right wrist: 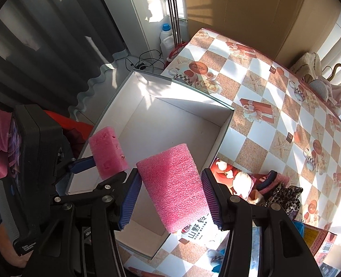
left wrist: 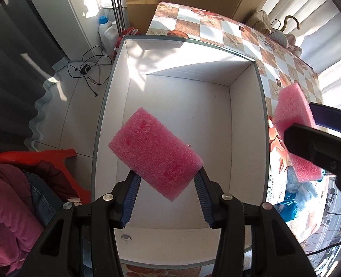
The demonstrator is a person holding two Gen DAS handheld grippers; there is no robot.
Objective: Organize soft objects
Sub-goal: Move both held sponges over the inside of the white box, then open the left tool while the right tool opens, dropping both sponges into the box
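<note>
Two pink foam blocks are held in the air, one in each tool. Nearest in the left wrist view, the left tool has its blue ribbed pads pressed against the lower end of a foam block, which tilts up and to the left above the open white cardboard box. Nearest in the right wrist view, the right tool clamps the second foam block between its pads in the same way; this block hangs over the box's near right corner and the printed packet beside it. The box stands on the bench, which is covered with a checked cloth of starfish and gift-box prints. Right of the box lies a small heap of soft things, among them a leopard-print cloth. Farther off, at the bench's far right edge, is a grey slipper. Beyond the box, on the floor, stand white plastic bottles and a tangle of black cable.
</note>
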